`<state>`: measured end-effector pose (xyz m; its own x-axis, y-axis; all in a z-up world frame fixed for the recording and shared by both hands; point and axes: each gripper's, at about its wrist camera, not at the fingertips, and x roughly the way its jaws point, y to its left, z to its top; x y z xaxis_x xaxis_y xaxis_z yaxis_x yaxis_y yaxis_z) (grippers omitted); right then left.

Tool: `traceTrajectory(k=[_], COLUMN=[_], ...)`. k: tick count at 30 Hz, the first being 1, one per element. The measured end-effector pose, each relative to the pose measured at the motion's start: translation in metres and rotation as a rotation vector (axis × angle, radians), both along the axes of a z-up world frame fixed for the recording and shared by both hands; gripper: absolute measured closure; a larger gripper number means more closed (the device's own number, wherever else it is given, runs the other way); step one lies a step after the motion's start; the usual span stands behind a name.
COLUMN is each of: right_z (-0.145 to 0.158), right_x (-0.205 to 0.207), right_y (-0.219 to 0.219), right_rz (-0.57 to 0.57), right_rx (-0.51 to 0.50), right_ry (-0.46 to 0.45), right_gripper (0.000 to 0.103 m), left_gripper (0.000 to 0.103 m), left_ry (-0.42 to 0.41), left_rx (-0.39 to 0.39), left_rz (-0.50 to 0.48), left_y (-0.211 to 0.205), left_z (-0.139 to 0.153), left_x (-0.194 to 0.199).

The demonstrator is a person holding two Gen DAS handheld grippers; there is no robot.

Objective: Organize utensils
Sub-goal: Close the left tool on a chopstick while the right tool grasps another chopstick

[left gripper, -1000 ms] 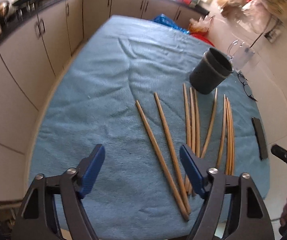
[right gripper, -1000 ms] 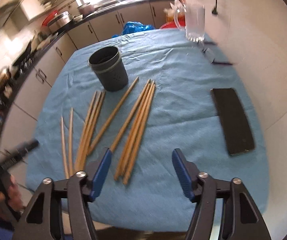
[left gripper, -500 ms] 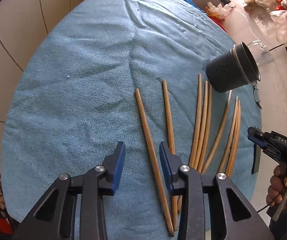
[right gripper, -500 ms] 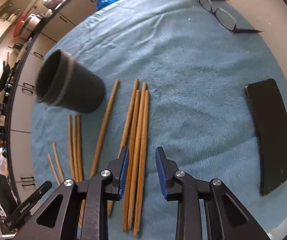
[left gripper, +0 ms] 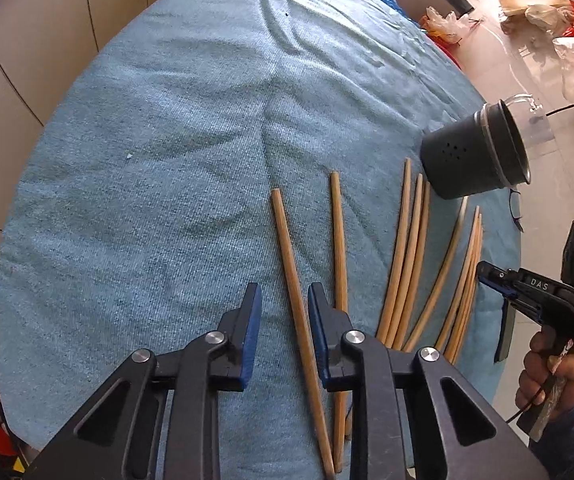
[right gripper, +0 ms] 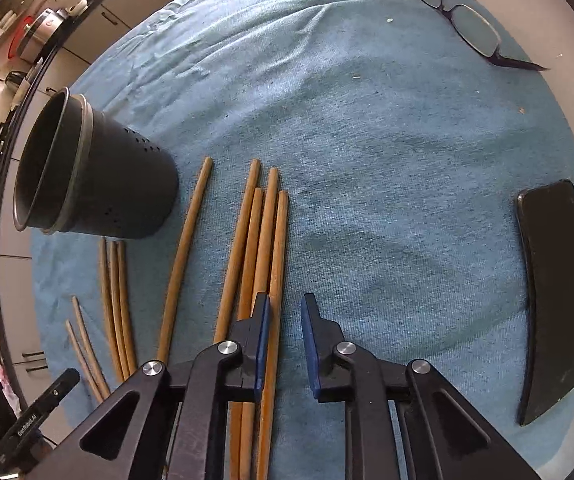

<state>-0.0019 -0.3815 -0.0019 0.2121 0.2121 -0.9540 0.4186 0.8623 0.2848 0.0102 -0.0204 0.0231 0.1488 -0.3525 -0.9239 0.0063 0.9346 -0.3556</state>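
Bottom center of the left wrist view, the left gripper (left gripper: 284, 322) is closing its jaws, with one chopstick (left gripper: 296, 302) running up between the blue pads (left gripper: 253, 320); there's a gap either side, so no squeeze yet. A second stick (left gripper: 339, 248) lies just right of it, more fan out further right, and the dark cup (left gripper: 473, 152) stands at the right edge on the blue cloth (left gripper: 167, 160).

In the right wrist view, the right gripper (right gripper: 285, 342) is closing too. The outermost stick (right gripper: 275, 300) of a bundle sits against its left pad, not pinched. Past that, the cup (right gripper: 103, 176) is at middle left, a black phone (right gripper: 553, 292) far right, glasses (right gripper: 467, 28) upper right.
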Motion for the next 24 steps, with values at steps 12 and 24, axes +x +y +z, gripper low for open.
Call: traceTrajectory(k=[12, 24], right_z=[-0.001, 0.010], right_x=[0.010, 0.007], right_y=[-0.010, -0.001], right_rz=[0.011, 0.003], right_rx=[-0.037, -0.020], right_ry=[0.044, -0.041], right_gripper=[0.087, 0.096], left_gripper=[0.080, 0.097], left_ry=[0.005, -0.092], left_rx=[0.133, 0.112], left_rz=[-0.047, -0.091], left_y=[-0.026, -0.030], left_z=[-0.003, 0.007], left_x=[0.009, -0.001])
